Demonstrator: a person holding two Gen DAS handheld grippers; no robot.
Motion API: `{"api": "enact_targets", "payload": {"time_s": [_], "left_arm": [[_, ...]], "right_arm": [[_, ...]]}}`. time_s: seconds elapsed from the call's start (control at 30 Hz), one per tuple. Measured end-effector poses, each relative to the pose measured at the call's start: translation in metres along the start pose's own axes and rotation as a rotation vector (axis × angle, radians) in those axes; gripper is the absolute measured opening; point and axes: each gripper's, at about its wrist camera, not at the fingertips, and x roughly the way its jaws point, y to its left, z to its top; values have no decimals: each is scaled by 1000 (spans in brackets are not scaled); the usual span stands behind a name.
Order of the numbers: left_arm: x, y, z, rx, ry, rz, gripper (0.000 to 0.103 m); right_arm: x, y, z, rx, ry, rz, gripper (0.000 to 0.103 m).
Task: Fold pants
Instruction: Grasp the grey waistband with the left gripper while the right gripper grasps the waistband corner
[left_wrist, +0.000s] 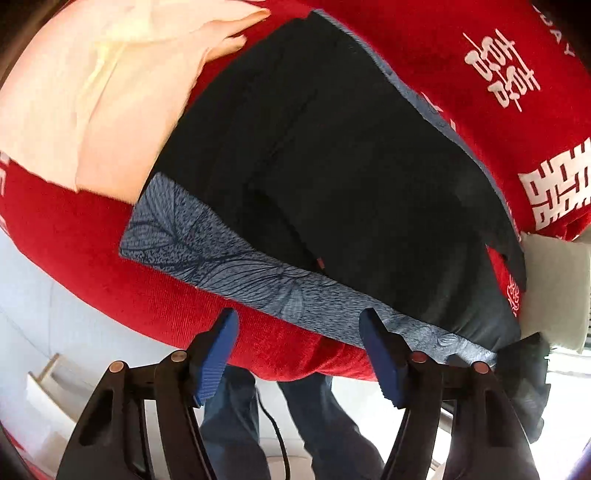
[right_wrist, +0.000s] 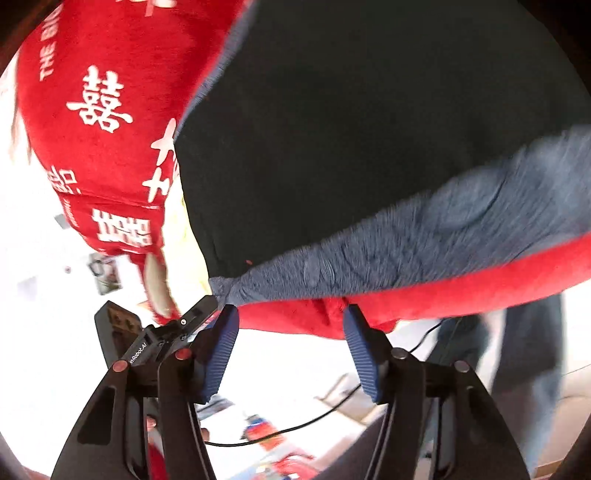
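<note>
Both grippers, left gripper and right gripper, spread, empty, just beside near edge of pants; pants stretch away along red blanket

Two wrist cameras, both close over the front edge of the red cloth.

Your left wrist view looks steeply down along its blue fingers onto the dark pants and the patterned blue-grey fabric under them, with the red cloth around them, very near, floor and the person's jeans below the edge. Your right wrist view faces the same edge from the other end, blurred and just as near; the pants, the blue-grey fabric and the red cloth show in both views.
</note>
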Motion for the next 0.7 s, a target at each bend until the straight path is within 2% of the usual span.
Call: {"api": "enact_targets", "payload": {"time_s": [0.13, 0.27, 0.3, 0.33, 0.37, 0.5, 0.57, 0.6, 0.63, 0.7], "left_arm": [[10, 11, -6, -6, 2, -45, 70], [15, 19, -5, -35, 6, -99, 71], [15, 20, -4, -37, 9, -106, 72], [17, 19, -4, -36, 15, -111, 80], [19, 19, -1, -34, 13, -106, 82], [23, 22, 1, -52, 16, -127, 82], [25, 24, 6, -80, 13, -145, 82], [24, 28, 6, -87, 10, -151, 82], [24, 30, 9, -99, 3, -158, 82], [23, 35, 14, -126, -10, -173, 82]], "right_arm": [[29, -21, -3, 18, 9, 53, 63], [39, -35, 0, 51, -41, 119, 63], [39, -37, 0, 54, -56, 139, 63], [39, -40, 2, 57, -66, 155, 63], [40, -42, 3, 66, -80, 170, 63], [43, -50, 7, 132, -123, 246, 62], [45, -50, 9, 153, -123, 266, 44], [47, -49, 9, 153, -123, 268, 28], [45, -45, 10, 144, -125, 288, 17], [40, -36, 9, 116, -123, 312, 15]]}}
